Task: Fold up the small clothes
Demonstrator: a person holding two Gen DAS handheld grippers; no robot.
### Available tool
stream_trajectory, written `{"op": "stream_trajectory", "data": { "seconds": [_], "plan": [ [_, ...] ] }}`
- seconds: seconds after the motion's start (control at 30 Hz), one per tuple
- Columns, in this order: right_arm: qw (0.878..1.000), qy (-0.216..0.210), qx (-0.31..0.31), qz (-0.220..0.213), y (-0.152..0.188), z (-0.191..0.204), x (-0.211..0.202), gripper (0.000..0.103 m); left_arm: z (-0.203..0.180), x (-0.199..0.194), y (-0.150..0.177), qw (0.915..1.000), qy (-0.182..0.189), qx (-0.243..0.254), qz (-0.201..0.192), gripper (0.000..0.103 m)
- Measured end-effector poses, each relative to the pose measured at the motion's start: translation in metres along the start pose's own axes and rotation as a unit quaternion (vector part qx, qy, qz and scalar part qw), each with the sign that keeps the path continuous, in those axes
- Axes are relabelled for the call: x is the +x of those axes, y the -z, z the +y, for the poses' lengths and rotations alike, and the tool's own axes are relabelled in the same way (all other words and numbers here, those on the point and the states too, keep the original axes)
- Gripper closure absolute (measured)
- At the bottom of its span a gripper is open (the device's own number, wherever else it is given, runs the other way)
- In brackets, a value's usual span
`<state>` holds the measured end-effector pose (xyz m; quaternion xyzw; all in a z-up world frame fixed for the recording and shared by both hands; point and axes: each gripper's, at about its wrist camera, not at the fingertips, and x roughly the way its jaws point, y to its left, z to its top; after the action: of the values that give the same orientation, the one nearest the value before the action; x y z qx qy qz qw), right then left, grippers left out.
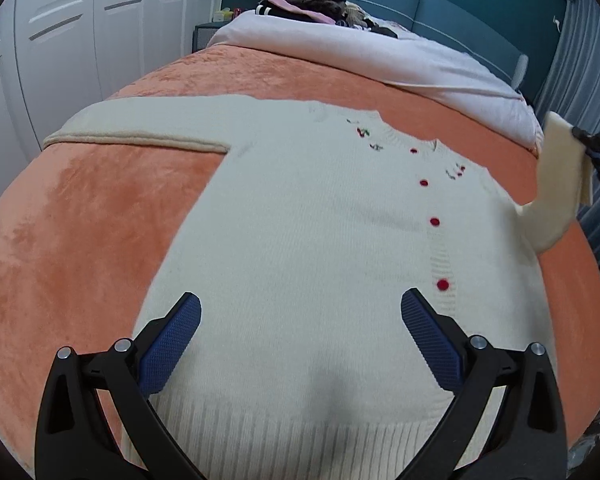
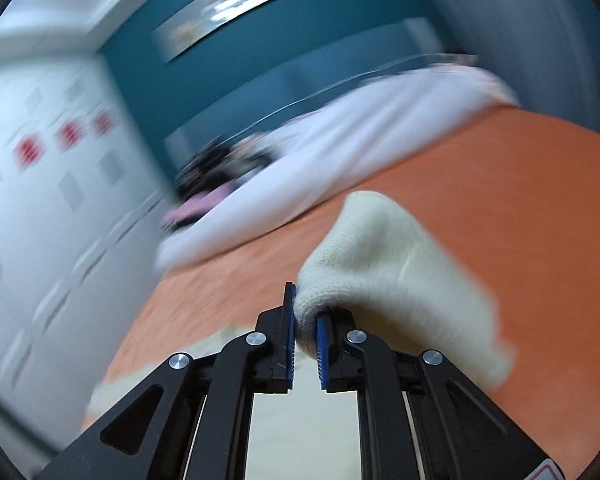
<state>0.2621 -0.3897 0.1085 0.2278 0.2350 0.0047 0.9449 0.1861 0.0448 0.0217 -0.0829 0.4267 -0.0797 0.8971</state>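
Cream cardigan [image 1: 308, 216] flat on bed [image 1: 79, 208]; right claw [image 2: 306, 332] clamped on lifted sleeve [image 2: 388, 264], left claw [image 1: 300, 340] open above hem. Sleeve fold underway; next, carry sleeve across body.

The right gripper [image 2: 304, 322] sits at six o'clock, its blue pads [image 2: 287, 336] nearly together and pinching a fold of cream knit sleeve [image 2: 384, 276]. The sleeve bulges up and away toward four o'clock over the orange blanket [image 2: 500, 200]. A white duvet [image 2: 340, 152] runs from nine o'clock toward two o'clock. White wardrobe doors [image 2: 59, 240] fill the nine o'clock side, blurred. A teal wall [image 2: 259, 40] stands at twelve o'clock.
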Motion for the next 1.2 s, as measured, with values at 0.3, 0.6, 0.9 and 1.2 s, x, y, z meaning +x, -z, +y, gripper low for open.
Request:
{"op": "stream_trajectory", "data": {
  "seconds": [0.3, 0.6, 0.9, 1.2],
  "plan": [
    [0.98, -0.022, -0.018, 0.199, 0.148, 0.051, 0.106, 0.07, 0.012, 0.052, -0.066, 0.9889, 0.104, -0.102, 0.032, 0.005],
    [0.979, 0.056, 0.159, 0.115, 0.131, -0.079, 0.039, 0.042, -0.01, 0.172, -0.098, 0.9715, 0.108, -0.186, 0.099, 0.006],
    [0.98, 0.03, 0.196, 0.031, 0.103, -0.086, 0.036, 0.092, -0.047, 0.158, -0.155, 0.9865, 0.121, -0.11, 0.011, 0.091],
    [0.976, 0.107, 0.167, 0.094, 0.134, -0.096, 0.056, 0.095, -0.017, 0.202, -0.105, 0.99, 0.095, -0.097, 0.04, 0.089]
  ]
}}
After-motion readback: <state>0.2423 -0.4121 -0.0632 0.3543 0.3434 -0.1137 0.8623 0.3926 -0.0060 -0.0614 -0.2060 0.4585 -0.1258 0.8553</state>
